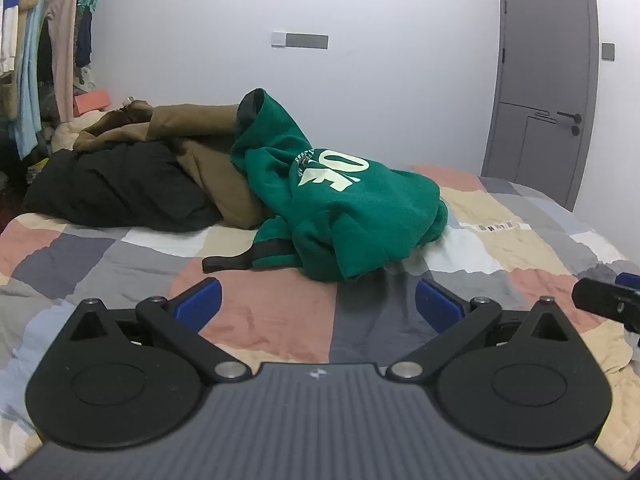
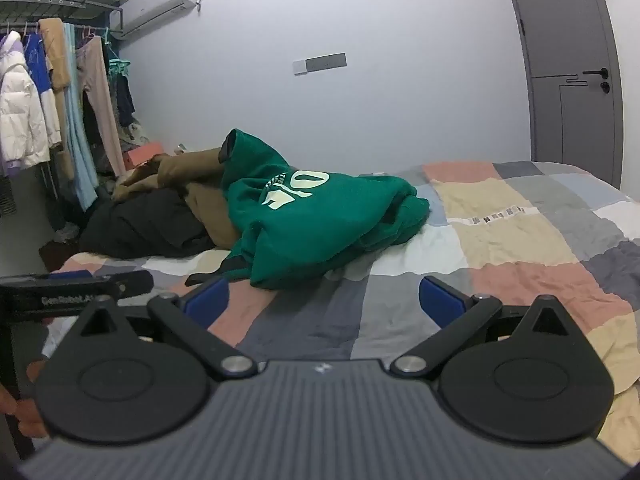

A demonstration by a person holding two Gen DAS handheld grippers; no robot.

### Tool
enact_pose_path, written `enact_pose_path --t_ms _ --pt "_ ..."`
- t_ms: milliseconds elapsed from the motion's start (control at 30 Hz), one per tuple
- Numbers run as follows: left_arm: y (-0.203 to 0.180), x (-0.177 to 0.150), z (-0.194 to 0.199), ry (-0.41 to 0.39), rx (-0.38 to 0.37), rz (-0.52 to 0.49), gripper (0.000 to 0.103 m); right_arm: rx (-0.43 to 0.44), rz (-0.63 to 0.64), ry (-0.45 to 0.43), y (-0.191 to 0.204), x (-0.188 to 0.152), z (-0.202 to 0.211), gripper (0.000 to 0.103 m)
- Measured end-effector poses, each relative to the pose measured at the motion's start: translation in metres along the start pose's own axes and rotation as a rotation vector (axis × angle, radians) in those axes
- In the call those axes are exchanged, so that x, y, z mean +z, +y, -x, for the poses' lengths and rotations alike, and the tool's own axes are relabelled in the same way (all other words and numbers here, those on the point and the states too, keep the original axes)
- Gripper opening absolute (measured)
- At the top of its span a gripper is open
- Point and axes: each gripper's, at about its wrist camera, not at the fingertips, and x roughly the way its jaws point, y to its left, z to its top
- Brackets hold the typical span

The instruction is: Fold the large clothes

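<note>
- black garment lying left of the green hoodie, brown garment just behind, touching it.
- green hoodie sitting crumpled mid-bed on the patchwork quilt, nothing folded yet imo.
- left gripper hovering in front of the hoodie, fingers wide apart, holding nothing.
- right gripper same, to its right.
- next: needing to grab an edge & spread it flat.
- sleeves, hem buried in folds; can't make out.

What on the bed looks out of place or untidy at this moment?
The green hoodie lies crumpled in a heap on the patchwork quilt, its printed letters upside down. It leans on a brown garment and a black garment, also bunched up, not folded. Nothing looks damaged or spilled.
</note>
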Motion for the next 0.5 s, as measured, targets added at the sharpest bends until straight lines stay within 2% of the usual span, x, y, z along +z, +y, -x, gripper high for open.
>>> enact_pose_path --t_ms 500 --pt "0.0017 -0.0026 0.0036 -0.008 -0.005 0.017 0.103 -0.005 0.032 -0.002 0.005 -0.0074 -0.0011 0.103"
